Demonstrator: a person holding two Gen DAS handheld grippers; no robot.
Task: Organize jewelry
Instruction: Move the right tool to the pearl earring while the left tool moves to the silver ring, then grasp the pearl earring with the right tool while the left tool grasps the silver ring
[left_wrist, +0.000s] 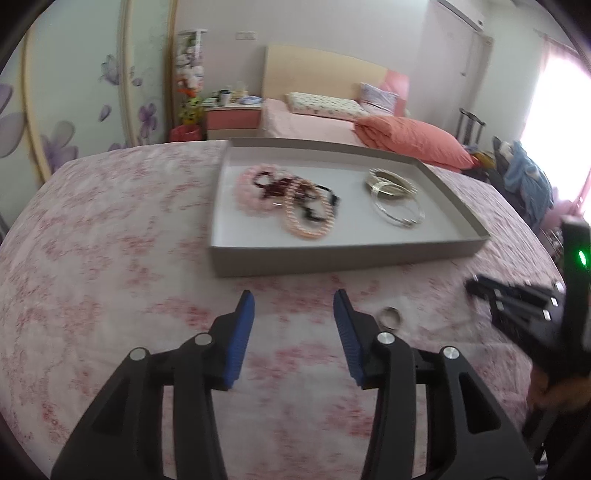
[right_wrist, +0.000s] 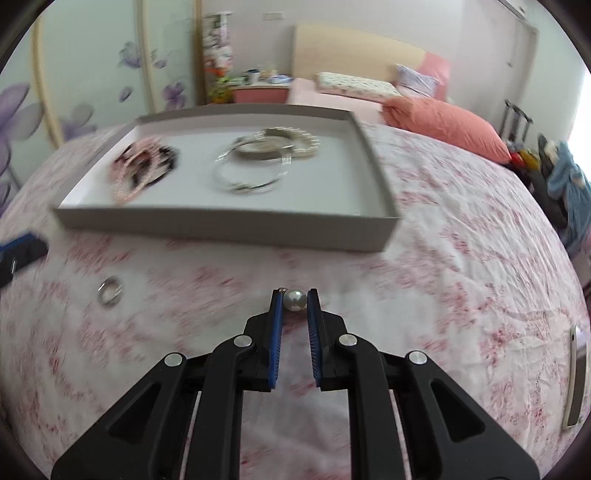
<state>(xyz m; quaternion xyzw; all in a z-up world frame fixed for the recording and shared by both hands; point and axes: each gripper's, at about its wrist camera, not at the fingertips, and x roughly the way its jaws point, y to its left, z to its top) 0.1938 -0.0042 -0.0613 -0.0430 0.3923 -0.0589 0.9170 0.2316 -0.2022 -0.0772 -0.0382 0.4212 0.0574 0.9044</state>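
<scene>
While the left gripper (left_wrist: 293, 301) is seen from its own wrist camera, its blue-padded jaws are held apart with nothing between them, above the pink floral bedspread (left_wrist: 110, 258). A small silver ring (left_wrist: 390, 317) is seen lying on the cloth just to the right of the right-hand finger, untouched. Beyond the fingertips, a shallow grey cardboard tray (left_wrist: 332, 260) is set on the bed; a heap of pink and dark beaded bracelets (left_wrist: 284, 199) is gathered in its left half and a stack of silver bangles (left_wrist: 393, 194) in its right half. At the right edge, the right gripper (left_wrist: 476, 286) is glimpsed, blurred.

From the right wrist camera, a pearl bead (right_wrist: 294, 300) with a tiny metal loop is seen pinched between the tips of the right gripper's pads, so this tool is closed on it, in front of the tray's near wall (right_wrist: 221, 225). The ring is also seen here on the bedspread, off to the left.

The step in hand is judged to be the carrying of the pearl to the tray. A forward reach over the near wall is called for, then a release onto bare tray floor; the ring is probably to be collected by the left tool afterwards.
</scene>
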